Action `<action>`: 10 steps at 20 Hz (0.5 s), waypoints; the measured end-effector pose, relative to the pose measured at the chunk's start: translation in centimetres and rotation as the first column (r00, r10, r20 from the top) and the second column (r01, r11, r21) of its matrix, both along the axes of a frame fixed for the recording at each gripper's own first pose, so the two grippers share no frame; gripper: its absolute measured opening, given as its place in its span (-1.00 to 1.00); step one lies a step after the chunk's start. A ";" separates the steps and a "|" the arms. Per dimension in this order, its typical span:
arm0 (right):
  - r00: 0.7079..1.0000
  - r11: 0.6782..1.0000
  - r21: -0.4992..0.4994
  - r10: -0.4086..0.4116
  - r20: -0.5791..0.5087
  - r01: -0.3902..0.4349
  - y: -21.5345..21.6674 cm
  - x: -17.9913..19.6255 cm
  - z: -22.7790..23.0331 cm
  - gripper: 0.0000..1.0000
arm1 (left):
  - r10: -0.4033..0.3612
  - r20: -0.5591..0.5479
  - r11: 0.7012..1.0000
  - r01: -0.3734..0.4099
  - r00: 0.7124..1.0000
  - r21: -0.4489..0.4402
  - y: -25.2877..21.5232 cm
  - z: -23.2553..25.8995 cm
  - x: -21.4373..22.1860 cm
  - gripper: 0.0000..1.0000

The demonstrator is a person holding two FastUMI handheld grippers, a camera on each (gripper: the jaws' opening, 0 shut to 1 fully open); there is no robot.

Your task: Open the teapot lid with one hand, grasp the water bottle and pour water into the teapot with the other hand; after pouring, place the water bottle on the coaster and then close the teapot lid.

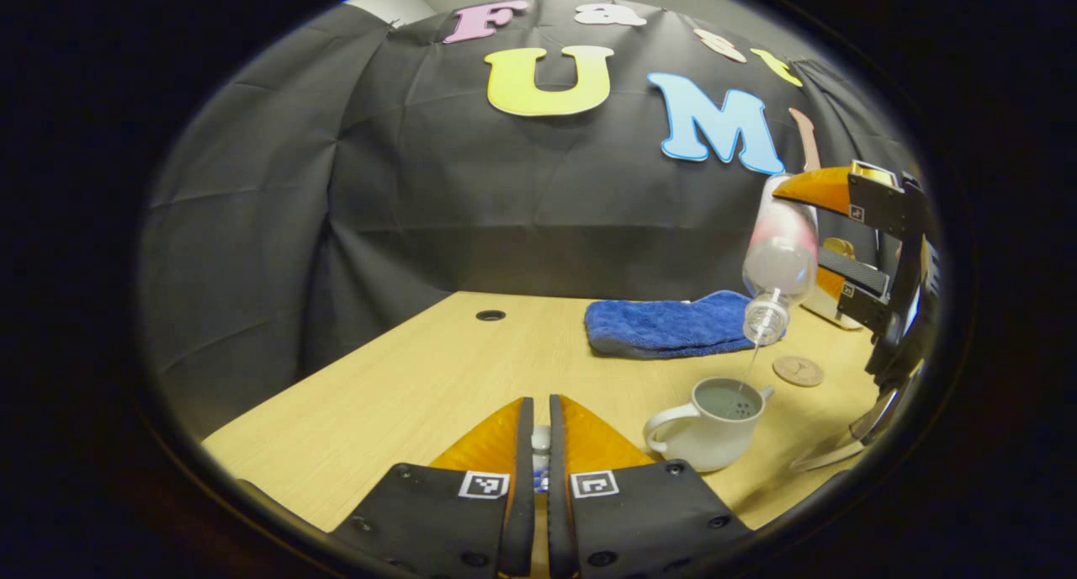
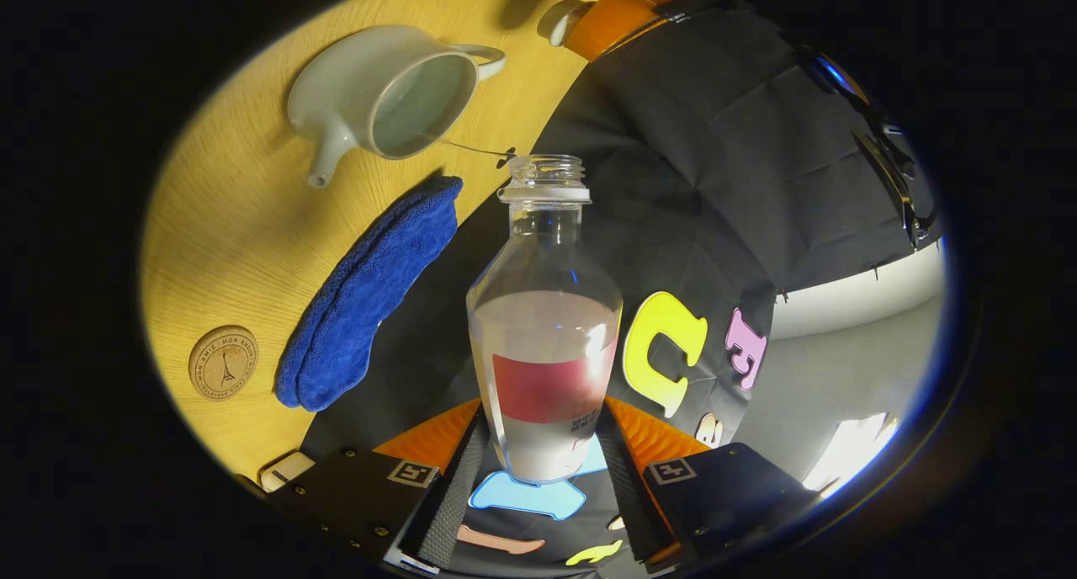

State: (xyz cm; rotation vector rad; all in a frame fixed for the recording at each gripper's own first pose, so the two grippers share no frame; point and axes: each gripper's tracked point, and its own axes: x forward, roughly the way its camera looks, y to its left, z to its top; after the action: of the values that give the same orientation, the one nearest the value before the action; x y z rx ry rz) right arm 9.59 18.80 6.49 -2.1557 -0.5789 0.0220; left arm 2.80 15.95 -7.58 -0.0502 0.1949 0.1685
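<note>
Over teapot [image 1: 711,423]: right fingers [image 2: 543,444] grip tilted bottle [image 2: 543,343] | towel [image 1: 669,325], coaster [image 1: 798,371] behind | left fingers [image 1: 541,453] pinch lid [image 1: 541,438]

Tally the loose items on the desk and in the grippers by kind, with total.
Teapot: 1
Teapot lid: 1
Water bottle: 1
Coaster: 1
Blue towel: 1
Total: 5

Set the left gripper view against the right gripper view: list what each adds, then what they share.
Left gripper view: a cable hole in the table, and the left gripper close up, shut on the teapot lid. Right gripper view: the right gripper close up, shut on the water bottle, and its red label. Shared: bottle, open teapot, blue towel, coaster.
</note>
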 end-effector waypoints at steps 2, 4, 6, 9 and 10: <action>1.000 1.000 -0.013 0.004 0.011 -0.004 0.2 0.0 0.2 0.51 | 0.000 -0.001 1.000 0.000 1.000 0.003 0.0 -0.1 -0.1 -0.75; 0.999 0.999 -0.037 0.016 0.032 -0.015 0.6 0.0 0.7 0.51 | -0.001 -0.002 1.000 0.001 1.000 0.005 -0.1 -0.1 -0.1 -0.75; 0.998 0.998 -0.060 0.025 0.055 -0.022 0.9 -0.2 1.3 0.51 | -0.001 -0.001 1.000 0.001 1.000 0.006 -0.1 0.0 0.0 -0.75; 0.995 0.995 -0.091 0.050 0.088 -0.042 1.4 -0.6 1.7 0.51 | -0.002 0.000 1.000 0.002 1.000 0.002 0.0 0.0 -0.1 -0.75; 0.993 0.993 -0.105 0.061 0.100 -0.050 1.7 -0.7 1.9 0.51 | -0.002 0.000 1.000 0.002 1.000 0.000 0.0 0.0 -0.1 -0.75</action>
State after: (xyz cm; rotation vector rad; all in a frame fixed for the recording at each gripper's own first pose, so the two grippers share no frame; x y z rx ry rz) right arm 8.84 20.49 8.36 -2.2497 -0.7117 -0.0303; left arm 2.70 15.92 -7.55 -0.0496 0.1948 0.1665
